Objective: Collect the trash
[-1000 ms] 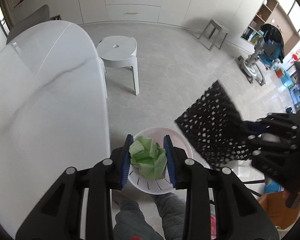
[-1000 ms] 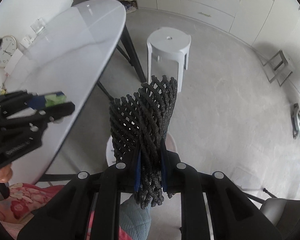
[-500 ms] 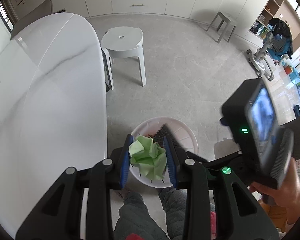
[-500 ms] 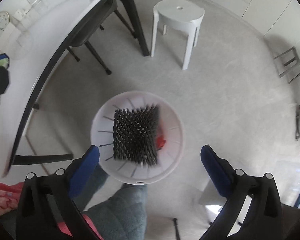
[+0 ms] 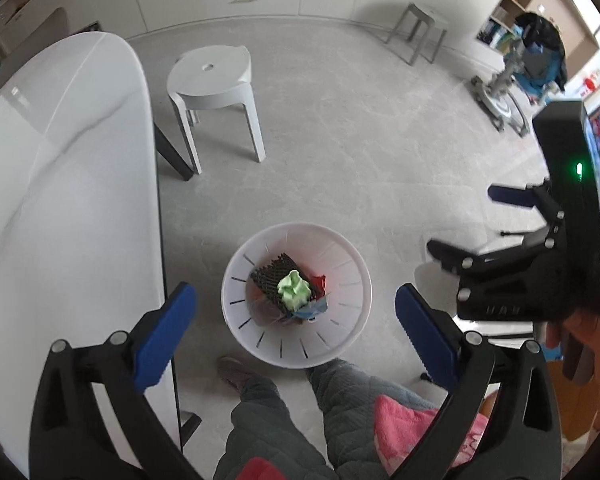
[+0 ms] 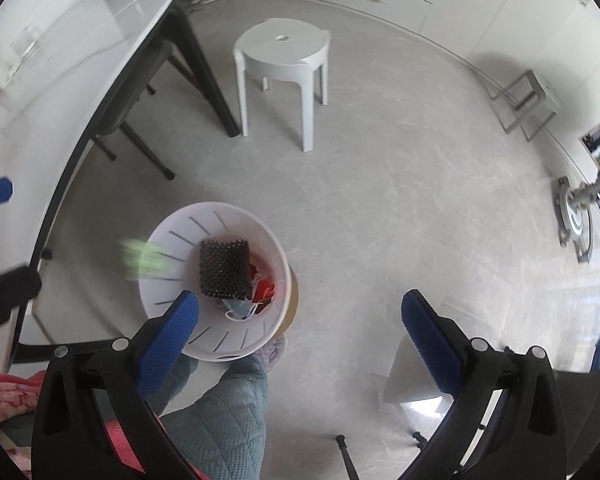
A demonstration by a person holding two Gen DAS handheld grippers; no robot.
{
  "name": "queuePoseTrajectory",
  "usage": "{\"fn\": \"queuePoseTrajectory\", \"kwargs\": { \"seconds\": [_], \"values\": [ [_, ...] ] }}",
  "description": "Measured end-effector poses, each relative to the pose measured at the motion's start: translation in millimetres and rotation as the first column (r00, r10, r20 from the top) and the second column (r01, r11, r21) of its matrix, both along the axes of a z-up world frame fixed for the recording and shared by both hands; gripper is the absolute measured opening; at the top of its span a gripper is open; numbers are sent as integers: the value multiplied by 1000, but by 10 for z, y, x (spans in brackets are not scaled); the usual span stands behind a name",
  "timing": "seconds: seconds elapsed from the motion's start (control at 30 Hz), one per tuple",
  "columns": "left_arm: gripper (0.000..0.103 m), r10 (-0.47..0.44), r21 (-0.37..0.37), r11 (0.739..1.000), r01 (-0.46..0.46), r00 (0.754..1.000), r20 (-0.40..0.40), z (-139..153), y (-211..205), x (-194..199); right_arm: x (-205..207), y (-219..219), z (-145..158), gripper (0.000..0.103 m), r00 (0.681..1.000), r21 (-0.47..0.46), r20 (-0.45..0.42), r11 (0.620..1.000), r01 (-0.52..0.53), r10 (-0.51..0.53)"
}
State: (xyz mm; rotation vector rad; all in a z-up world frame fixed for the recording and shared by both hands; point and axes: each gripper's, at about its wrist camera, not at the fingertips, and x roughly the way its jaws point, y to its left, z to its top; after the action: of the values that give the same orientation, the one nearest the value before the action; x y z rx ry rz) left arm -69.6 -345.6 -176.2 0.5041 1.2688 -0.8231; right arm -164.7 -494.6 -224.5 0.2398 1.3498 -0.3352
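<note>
Room: pale grey floor, white cabinets along the far wall, white stool (image 5: 210, 78) beside a glossy white table (image 5: 60, 184).
Bin: white slotted wastebasket (image 5: 340, 248) on the floor at the person's feet, open top facing up.
Left gripper (image 5: 296, 308): blue pads flung wide, jaws opening at this instant, nothing between them; a second ago clamped on the green paper.
Green paper (image 5: 294, 289): crumpled wad, seen straight down over the bin, apparently on the mesh; in the right wrist view a blurred green smear (image 6: 146, 260) at the bin's near rim, so possibly caught mid-fall.
Right gripper (image 6: 300, 320): released, pads spread wide and empty; a second ago pinching the black mesh.
Black mesh (image 6: 225, 268): foam netting now lying folded inside the bin, on top of red scraps and a blue face mask (image 6: 240, 308).
Change: both loads let go within the last second, mesh first, paper after.
Meaning: both pieces in or headed into the bin; both tools free, probably ready for more trash.
Table: no trash visible on the part in view.
</note>
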Motion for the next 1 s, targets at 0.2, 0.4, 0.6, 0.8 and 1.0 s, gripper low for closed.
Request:
{"fn": "queuePoseTrajectory", "kwargs": {
  "seconds": [0.2,0.4,0.6,0.8,1.0],
  "values": [
    [95,0,-7,1000,0,1000,12,39,66,7,-30,-14,9,100,1000,6,4,1000,15,-15],
    [95,58,-23,998,-57,998,16,106,217,103,103,164,100,100,999,4,19,1000,-29,28],
    [95,155,-43,987,-152,986,66,314,592,290,503,573,313,100,988,-8,66,990,-140,140],
    [95,317,-83,948,-307,937,149,699,1260,542,1154,1251,716,100,936,-13,170,950,-311,309],
    [95,529,-128,848,-514,816,234,1166,2150,776,1784,2023,1264,100,841,-33,286,882,-471,459]
  ]
}}
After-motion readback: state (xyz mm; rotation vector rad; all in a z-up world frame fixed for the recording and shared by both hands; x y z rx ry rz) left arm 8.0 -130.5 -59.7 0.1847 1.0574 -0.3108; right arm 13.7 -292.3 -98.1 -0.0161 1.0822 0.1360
